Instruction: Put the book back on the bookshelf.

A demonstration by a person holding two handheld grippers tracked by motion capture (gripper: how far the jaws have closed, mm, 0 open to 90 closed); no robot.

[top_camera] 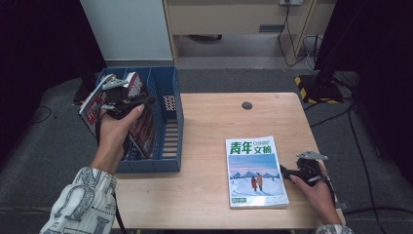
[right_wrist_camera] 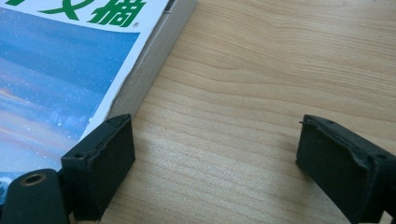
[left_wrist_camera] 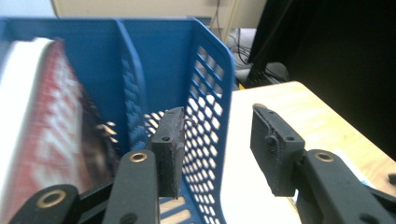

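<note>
The blue file rack stands on the worktop. A red-covered magazine leans tilted in its left compartment, left of the left tool, whose jaws stand apart with the rack's perforated wall between them, unpressed. The right tool is spread wide over bare wood; the green-titled magazine, showing a blue snowy scene, lies flat beside its left jaw.

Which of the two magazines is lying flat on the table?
The green-titled magazine with the snowy cover lies flat on the table beside the right gripper. The red magazine leans upright in the blue rack.
</note>
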